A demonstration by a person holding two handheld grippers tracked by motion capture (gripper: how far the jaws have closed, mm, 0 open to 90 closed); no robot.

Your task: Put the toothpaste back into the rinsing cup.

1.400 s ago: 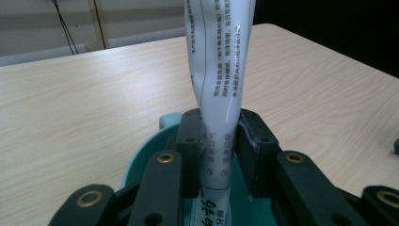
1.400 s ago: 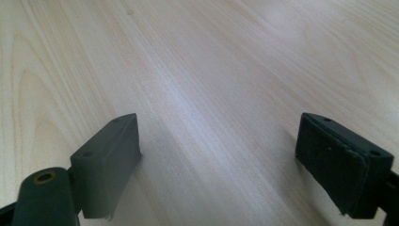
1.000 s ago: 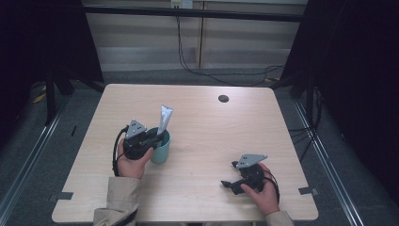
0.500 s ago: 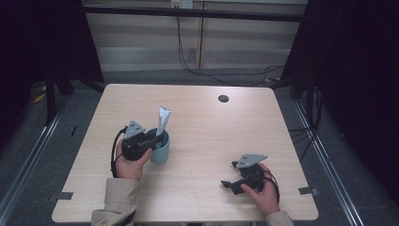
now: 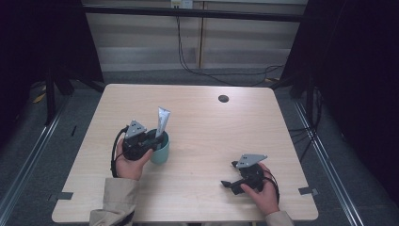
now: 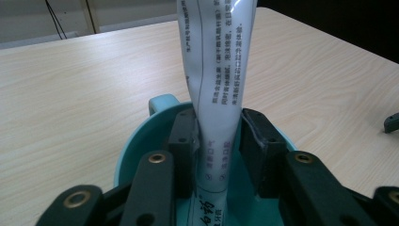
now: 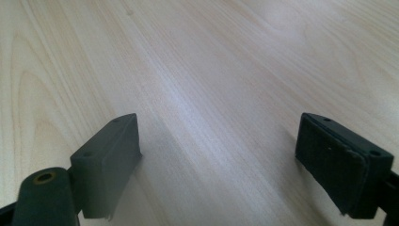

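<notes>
The pale wooden table point(image 5: 197, 122) sits in a dark-curtained room, bare but for a small black disc point(image 5: 223, 98) near its far edge. Your left gripper point(image 5: 153, 140) clamps a white toothpaste tube point(image 5: 162, 121) standing upright in the teal cup point(image 5: 162, 153); compared with a second ago it has barely shifted, so I judge the tube is settled and you are about to let go. Your right gripper point(image 5: 230, 183) rests on the near right of the table, its jaws spread wide and empty, unmoved.
</notes>
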